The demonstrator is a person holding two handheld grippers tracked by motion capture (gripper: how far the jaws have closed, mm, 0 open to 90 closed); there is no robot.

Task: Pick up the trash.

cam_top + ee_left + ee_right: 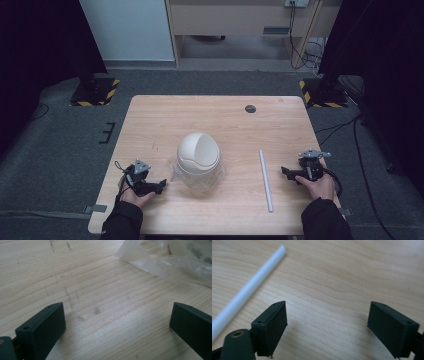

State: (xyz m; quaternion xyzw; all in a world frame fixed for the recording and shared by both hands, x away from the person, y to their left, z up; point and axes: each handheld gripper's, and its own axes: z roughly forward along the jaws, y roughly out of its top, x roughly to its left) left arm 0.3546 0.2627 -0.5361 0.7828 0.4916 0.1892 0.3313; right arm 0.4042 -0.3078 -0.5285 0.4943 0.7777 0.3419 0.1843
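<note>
**A:** White stuff on a pale wood table (165, 120), that's the whole setup. There's a white domed bin (198, 154) with a swing lid sitting mid-table on or in a crinkly clear plastic bag (200, 182), and a thin white tube (265, 179) lying flat off to its right. Which one would you go for first?

**B:** Depends on the hand. The left gripper (161, 185) rests on the table just left of the bin, pointing right at it, jaws spread wide with nothing between them. In the left gripper view a corner of the bag (140, 257) is up ahead and to the right, close but not touching.

**A:** And the other side?

**B:** The right gripper (284, 171) is near the right edge, also gaping, also empty, aimed left toward the tube. It's clearly the nearer hand for that one.

**A:** Tube's long axis?

**B:** Runs roughly front to back on the table, far end tipped slightly left. So the right gripper faces it pretty much side-on, which I'd say is handy: the jaws would just need to turn so they straddle it. In the right gripper view the tube (249, 286) slants off upper left, well apart from the jaws.
</note>
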